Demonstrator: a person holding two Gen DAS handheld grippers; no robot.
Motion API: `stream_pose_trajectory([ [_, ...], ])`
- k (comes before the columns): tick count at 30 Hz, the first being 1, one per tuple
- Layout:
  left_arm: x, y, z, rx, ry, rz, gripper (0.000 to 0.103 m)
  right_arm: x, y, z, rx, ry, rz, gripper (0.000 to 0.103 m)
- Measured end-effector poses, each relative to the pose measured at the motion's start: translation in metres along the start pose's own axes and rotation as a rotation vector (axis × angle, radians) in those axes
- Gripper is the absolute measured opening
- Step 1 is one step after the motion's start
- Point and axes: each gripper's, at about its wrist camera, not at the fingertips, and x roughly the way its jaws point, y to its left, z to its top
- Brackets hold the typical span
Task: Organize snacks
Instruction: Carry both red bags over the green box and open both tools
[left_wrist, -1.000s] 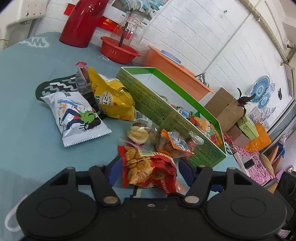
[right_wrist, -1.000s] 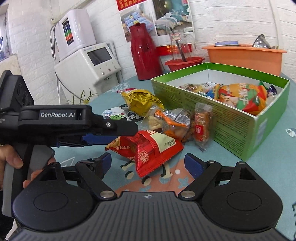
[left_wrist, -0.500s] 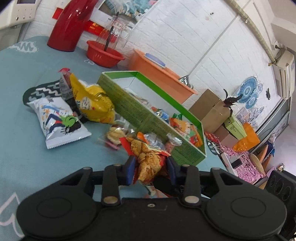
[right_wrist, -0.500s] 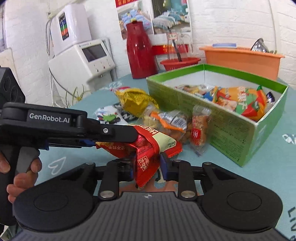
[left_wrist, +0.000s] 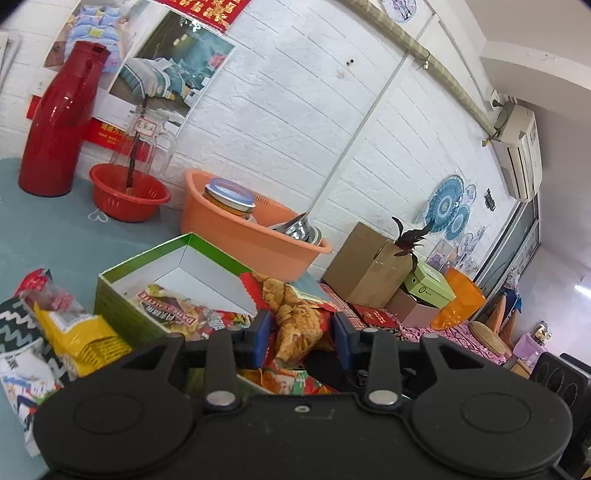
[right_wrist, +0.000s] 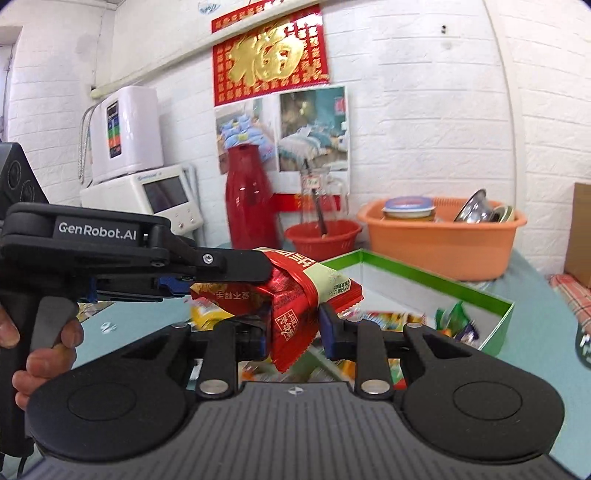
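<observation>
Snacks lie partly sorted: several packets already sit inside the green box, others remain on the teal table beside it, among them a yellow bag. Red snack packet, the item in hand, hangs in the air near the box's rim, pinched at both ends. Left gripper is clamped on one end, right gripper on the other. Crinkled foil suggests a light, soft, slippery packet with breakable contents; the flat sealed edges probably give the safest hold.
</observation>
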Motion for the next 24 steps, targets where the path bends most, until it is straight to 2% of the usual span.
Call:
stream_pose_trajectory([
  [9,0.053,0.020,0.011,-0.009,0.029,-0.013,0.057,0.038,-0.033,0.002,0.024,0.009,-0.035,0.047],
  [14,0.077,0.039,0.013,-0.038,0.052,0.028,0.059,0.066,-0.043,-0.002,0.030,0.048,-0.041,0.047],
  [15,0.082,0.043,0.013,-0.034,0.056,0.048,0.064,0.072,-0.043,-0.003,0.024,0.057,-0.047,0.047],
  [16,0.087,0.045,0.012,-0.023,0.057,0.086,0.088,0.080,-0.043,-0.005,0.006,0.073,-0.064,0.051],
  [17,0.089,0.047,0.010,-0.014,0.053,0.133,0.103,0.089,-0.042,-0.007,-0.024,0.095,-0.101,0.059],
  [18,0.090,0.049,0.008,-0.008,0.052,0.170,0.103,0.095,-0.042,-0.009,-0.056,0.108,-0.130,0.068],
  [19,0.088,0.051,0.007,-0.002,0.051,0.191,0.103,0.097,-0.041,-0.011,-0.080,0.113,-0.150,0.095],
  [20,0.085,0.053,0.006,0.001,0.050,0.189,0.103,0.095,-0.043,-0.011,-0.081,0.106,-0.148,0.103],
  [22,0.079,0.056,0.006,-0.010,0.044,0.190,0.103,0.085,-0.045,-0.013,-0.090,0.049,-0.105,0.103],
  [24,0.074,0.057,0.007,-0.016,0.034,0.196,0.103,0.080,-0.043,-0.012,-0.100,0.045,-0.126,0.103],
])
